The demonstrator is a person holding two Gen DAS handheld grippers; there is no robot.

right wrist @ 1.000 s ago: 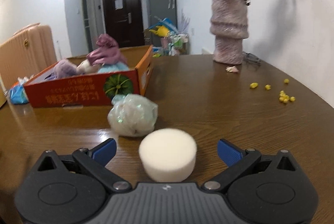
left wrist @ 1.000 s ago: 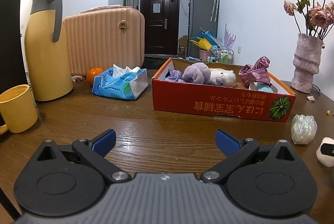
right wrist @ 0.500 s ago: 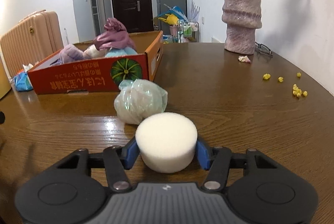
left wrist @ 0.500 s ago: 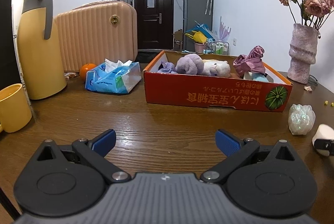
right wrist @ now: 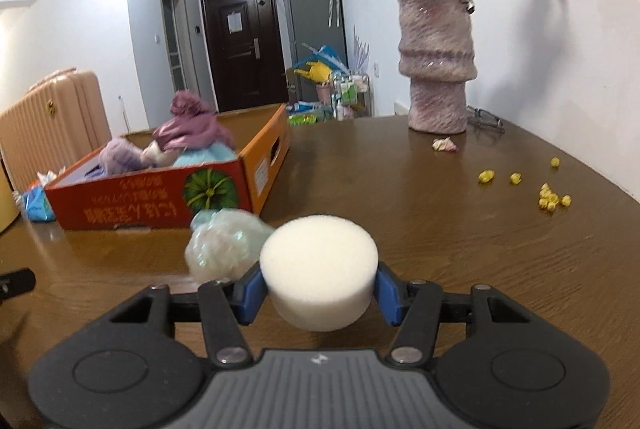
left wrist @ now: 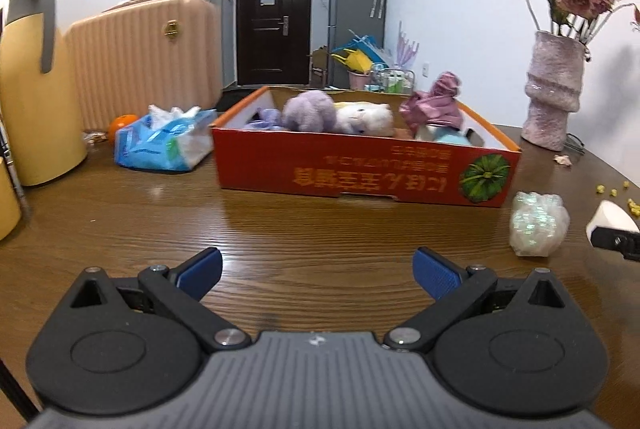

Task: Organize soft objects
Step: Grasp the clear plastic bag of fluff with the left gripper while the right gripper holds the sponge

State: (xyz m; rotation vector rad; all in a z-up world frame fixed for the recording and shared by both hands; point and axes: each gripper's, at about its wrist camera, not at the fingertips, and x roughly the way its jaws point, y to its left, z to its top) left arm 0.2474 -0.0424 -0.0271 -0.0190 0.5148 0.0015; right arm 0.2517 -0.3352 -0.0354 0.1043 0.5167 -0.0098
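Observation:
My right gripper (right wrist: 319,289) is shut on a round white sponge (right wrist: 319,271), its blue pads pressing both sides and holding it just off the wooden table. A crumpled iridescent ball (right wrist: 224,245) lies right behind the sponge. The orange cardboard box (right wrist: 160,205) at left holds plush toys and a purple satin bundle (right wrist: 192,129). My left gripper (left wrist: 316,271) stands open over bare table, nothing between its fingers. Ahead of it is the same box (left wrist: 360,169), the iridescent ball (left wrist: 538,225) at right, and the sponge (left wrist: 610,219) at the far right edge.
A pink vase of dried roses (right wrist: 438,69) stands at the back right, with yellow crumbs (right wrist: 552,197) scattered on the table. A blue tissue pack (left wrist: 164,139), an orange (left wrist: 122,123), a yellow thermos (left wrist: 38,85) and a peach suitcase (left wrist: 148,57) sit left of the box.
The right gripper closed on the white sponge and lifted it slightly toward the box. The left gripper stayed open while its view shifted, the box moving rightward in frame.

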